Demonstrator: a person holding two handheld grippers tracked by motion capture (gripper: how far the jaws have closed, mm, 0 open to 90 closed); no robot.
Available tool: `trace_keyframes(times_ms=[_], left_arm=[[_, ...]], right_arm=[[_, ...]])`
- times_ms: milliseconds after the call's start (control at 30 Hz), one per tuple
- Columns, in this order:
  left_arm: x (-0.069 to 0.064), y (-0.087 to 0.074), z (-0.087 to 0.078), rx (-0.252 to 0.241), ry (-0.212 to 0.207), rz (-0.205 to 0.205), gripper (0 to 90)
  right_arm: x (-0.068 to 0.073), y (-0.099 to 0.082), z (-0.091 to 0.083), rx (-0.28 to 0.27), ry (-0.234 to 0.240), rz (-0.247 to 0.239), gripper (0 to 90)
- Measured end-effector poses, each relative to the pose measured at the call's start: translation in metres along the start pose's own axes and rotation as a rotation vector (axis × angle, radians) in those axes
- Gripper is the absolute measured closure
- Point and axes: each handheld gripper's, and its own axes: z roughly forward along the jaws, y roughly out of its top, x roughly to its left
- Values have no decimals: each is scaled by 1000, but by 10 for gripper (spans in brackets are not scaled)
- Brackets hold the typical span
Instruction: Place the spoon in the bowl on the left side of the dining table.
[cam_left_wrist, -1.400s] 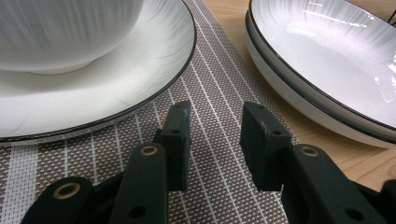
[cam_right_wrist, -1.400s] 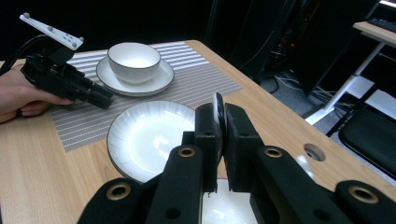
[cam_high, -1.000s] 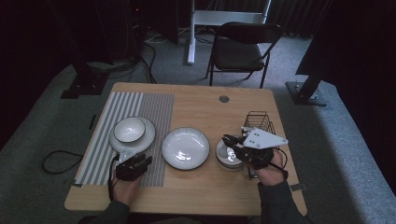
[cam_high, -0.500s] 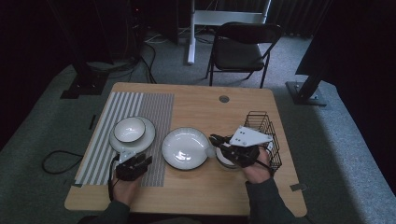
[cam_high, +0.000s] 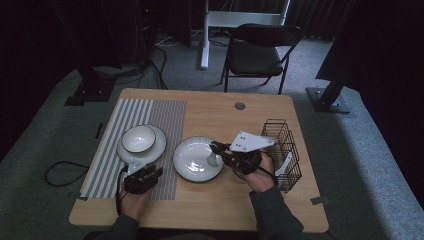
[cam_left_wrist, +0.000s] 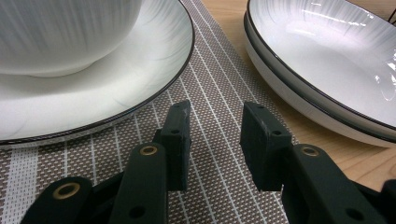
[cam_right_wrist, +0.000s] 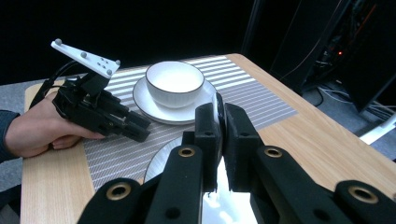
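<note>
My right gripper (cam_high: 217, 148) is shut on a small white plate (cam_high: 214, 160), which it holds on edge over the right side of a large deep white plate (cam_high: 192, 161) at the table's middle. In the right gripper view the small plate's thin rim (cam_right_wrist: 218, 103) shows between the closed jaws of that gripper (cam_right_wrist: 220, 116). My left gripper (cam_high: 145, 175) rests open on the striped mat (cam_left_wrist: 219, 74), nothing between its fingers (cam_left_wrist: 177, 135). Just beyond it, a white bowl (cam_high: 138, 138) sits on a black-rimmed plate (cam_high: 159, 141).
A black wire basket (cam_high: 286, 145) stands at the table's right edge, right behind my right hand. The striped mat (cam_high: 145, 112) covers the table's left part. A folding chair (cam_high: 260, 50) stands beyond the far edge.
My right gripper has lifted the small plate from beside the basket and carried it left, over the large plate. The left gripper has stayed on the mat.
</note>
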Motion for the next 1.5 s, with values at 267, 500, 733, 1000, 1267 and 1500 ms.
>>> trace_keyframes(times_ms=[267, 500, 733, 1000, 1267, 1500], left_arm=[[0, 0, 0, 0, 2, 6, 641], [-1, 0, 0, -1, 2, 8, 639], [-1, 0, 0, 0, 1, 10, 638], [-1, 0, 0, 0, 1, 9, 638], [-1, 0, 0, 0, 1, 10, 638], [-1, 0, 0, 1, 0, 8, 637]], right_arm=[[0, 4, 16, -5, 19, 8, 851], [1, 8, 33, 2, 29, 6, 851], [0, 13, 48, 0, 42, 5, 851], [-1, 19, 66, -2, 61, 12, 851], [-3, 24, 82, -11, 71, 30, 851], [-3, 31, 98, -6, 84, 27, 851]])
